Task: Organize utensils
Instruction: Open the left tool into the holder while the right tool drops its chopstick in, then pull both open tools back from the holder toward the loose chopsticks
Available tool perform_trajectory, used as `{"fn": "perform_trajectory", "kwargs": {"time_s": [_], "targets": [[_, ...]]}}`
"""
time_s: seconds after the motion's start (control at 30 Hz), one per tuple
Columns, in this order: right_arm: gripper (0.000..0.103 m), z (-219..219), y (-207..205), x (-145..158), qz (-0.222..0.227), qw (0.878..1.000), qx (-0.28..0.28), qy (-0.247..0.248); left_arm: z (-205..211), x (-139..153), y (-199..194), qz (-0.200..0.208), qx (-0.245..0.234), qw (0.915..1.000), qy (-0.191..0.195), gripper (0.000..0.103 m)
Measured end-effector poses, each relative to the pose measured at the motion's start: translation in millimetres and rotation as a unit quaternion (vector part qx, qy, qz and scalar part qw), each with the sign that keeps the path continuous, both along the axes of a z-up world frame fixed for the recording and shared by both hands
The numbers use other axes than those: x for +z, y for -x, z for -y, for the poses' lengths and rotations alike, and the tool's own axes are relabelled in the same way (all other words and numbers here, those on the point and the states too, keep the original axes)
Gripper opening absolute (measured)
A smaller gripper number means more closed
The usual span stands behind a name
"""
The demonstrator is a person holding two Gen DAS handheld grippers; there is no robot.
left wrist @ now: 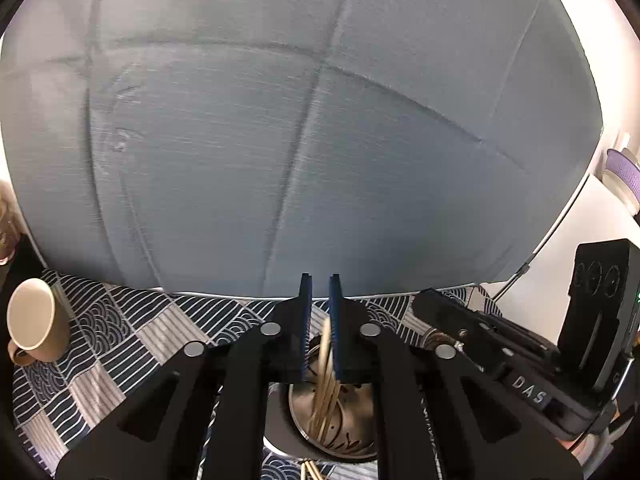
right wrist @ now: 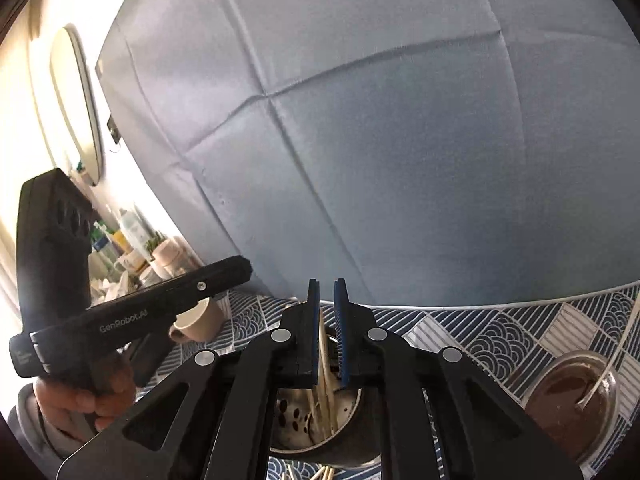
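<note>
Chopsticks [left wrist: 326, 384] stand in a perforated metal holder [left wrist: 356, 400] at 6 o'clock in both wrist views, on the counter's patterned cloth [left wrist: 100, 340]. The left tool [left wrist: 320, 280] is released, its pads slightly parted, with one stick leaning on a single pad. The right tool [right wrist: 327, 284] is likewise released around a stick. A beige cup [left wrist: 32, 316] lies at 9 o'clock and a brown-filled jar [right wrist: 576, 396] at 4 o'clock.
</note>
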State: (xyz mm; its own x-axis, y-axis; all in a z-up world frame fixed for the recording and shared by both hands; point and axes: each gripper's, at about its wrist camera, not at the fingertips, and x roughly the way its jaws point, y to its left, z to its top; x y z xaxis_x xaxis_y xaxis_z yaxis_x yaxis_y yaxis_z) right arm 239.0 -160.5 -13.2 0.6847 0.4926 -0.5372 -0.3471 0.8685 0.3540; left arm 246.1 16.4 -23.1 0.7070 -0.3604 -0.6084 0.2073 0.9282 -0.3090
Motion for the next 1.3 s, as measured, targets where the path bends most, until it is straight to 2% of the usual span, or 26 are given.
{"fn": "perform_trajectory", "kwargs": {"time_s": [0.1,0.2,0.3,0.43,0.63,0.9,1.13,1.3], "targets": [[0.009,1.2,5.6,4.0,0.004,1.0,-0.004,-0.001,-1.4,2.2,6.5,-0.001,0.003,1.0,-0.008,0.01],[0.01,1.4,11.2,7.1,0.003,1.0,-0.007,0.001,-7.8,2.7,14.7,-0.004,0.008,0.9999,-0.011,0.017],[0.028,2.8,18.6,9.0,0.002,1.0,-0.012,0.005,-10.7,0.8,21.2,-0.008,0.015,0.9998,-0.013,0.033],[0.03,1.5,28.9,11.0,0.005,0.999,-0.01,0.03,-17.9,-3.9,29.6,-0.021,0.034,0.999,-0.018,0.058],[0.047,6.4,42.9,14.9,0.013,0.999,-0.018,0.044,-24.3,-13.0,40.6,-0.044,0.048,0.9974,-0.03,0.076],[0.063,11.9,55.0,8.3,-0.012,0.998,-0.026,0.062,-29.6,-29.7,55.1,-0.076,0.059,0.9937,-0.058,0.091],[0.07,16.3,67.0,-1.4,-0.028,0.996,-0.026,0.076,-32.8,-53.5,61.8,-0.112,0.059,0.9888,-0.079,0.096],[0.072,13.7,78.6,-10.3,-0.032,0.994,-0.009,0.103,-37.2,-79.8,70.2,-0.151,0.059,0.9819,-0.098,0.096]]}}
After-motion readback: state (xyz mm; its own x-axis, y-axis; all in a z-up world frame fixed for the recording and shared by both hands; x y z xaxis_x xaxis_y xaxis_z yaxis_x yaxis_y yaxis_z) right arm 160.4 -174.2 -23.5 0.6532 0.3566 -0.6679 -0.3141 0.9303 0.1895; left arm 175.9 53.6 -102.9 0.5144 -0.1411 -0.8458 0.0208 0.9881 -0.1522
